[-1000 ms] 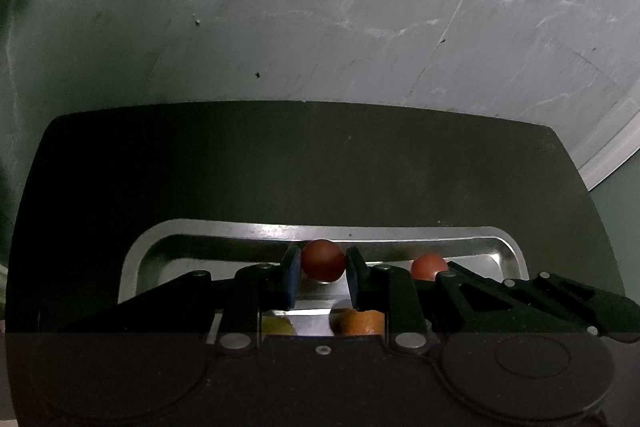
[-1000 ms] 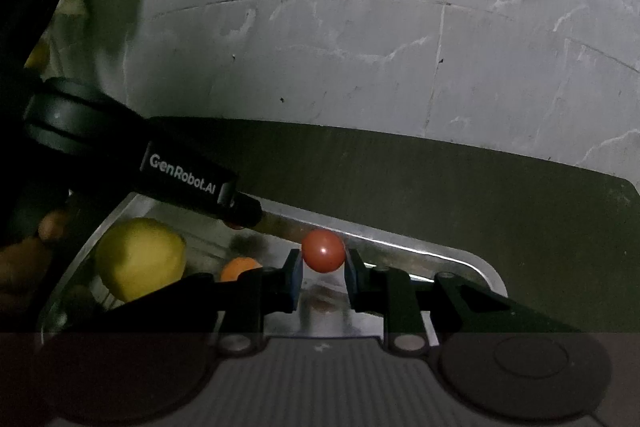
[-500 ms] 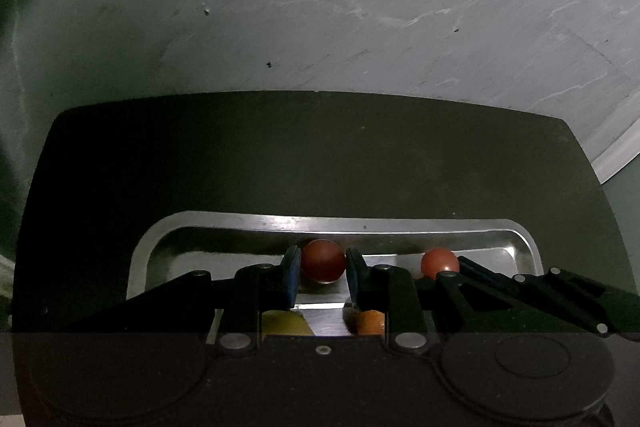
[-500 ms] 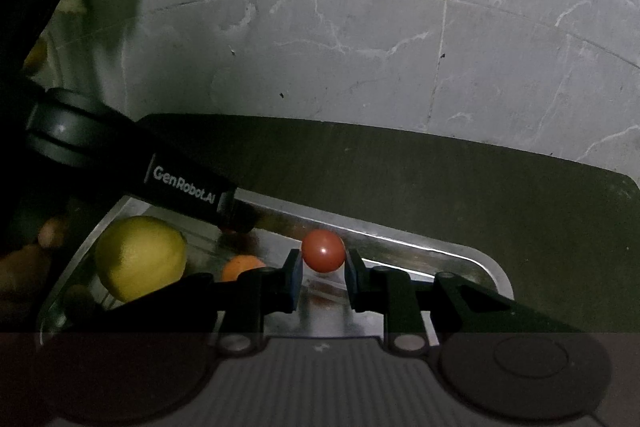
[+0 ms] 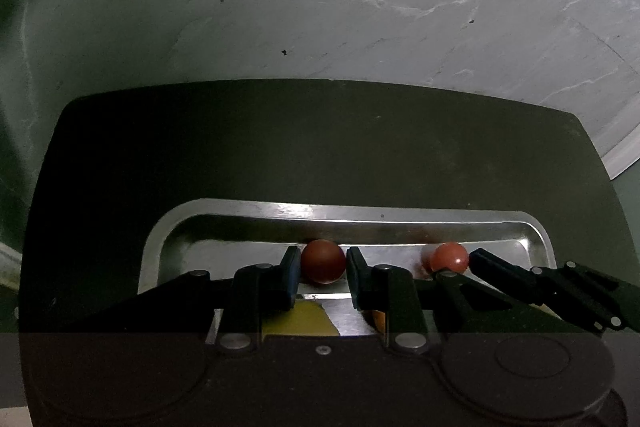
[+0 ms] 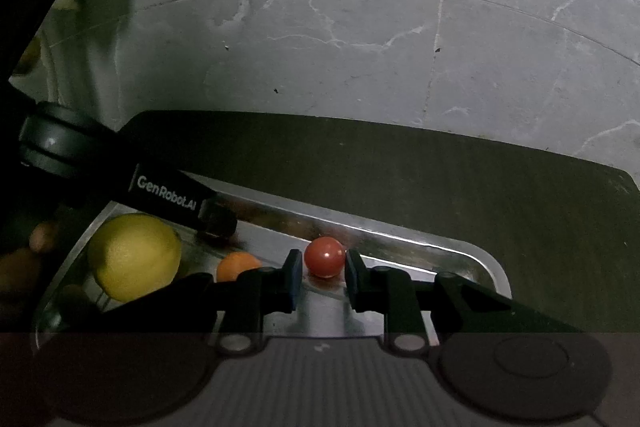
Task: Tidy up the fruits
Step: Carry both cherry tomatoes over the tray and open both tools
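both wrist fisheyes low and close over the metal tray (image 5: 224, 215), facing the marble wall (image 6: 360, 47), sharing the tray

red tomatoes (image 6: 324, 258), yellow lemon (image 6: 134, 257), silver tray (image 6: 472, 255)

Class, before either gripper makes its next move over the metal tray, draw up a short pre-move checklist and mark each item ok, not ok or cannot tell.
1. Left gripper shut on dark red tomato: ok.
2. Right gripper shut on bright red tomato: ok.
3. Both tomatoes over metal tray: ok.
4. Lemon and orange fruit clear of right fingers: ok.
5. Tomatoes lifted off tray floor: cannot tell.
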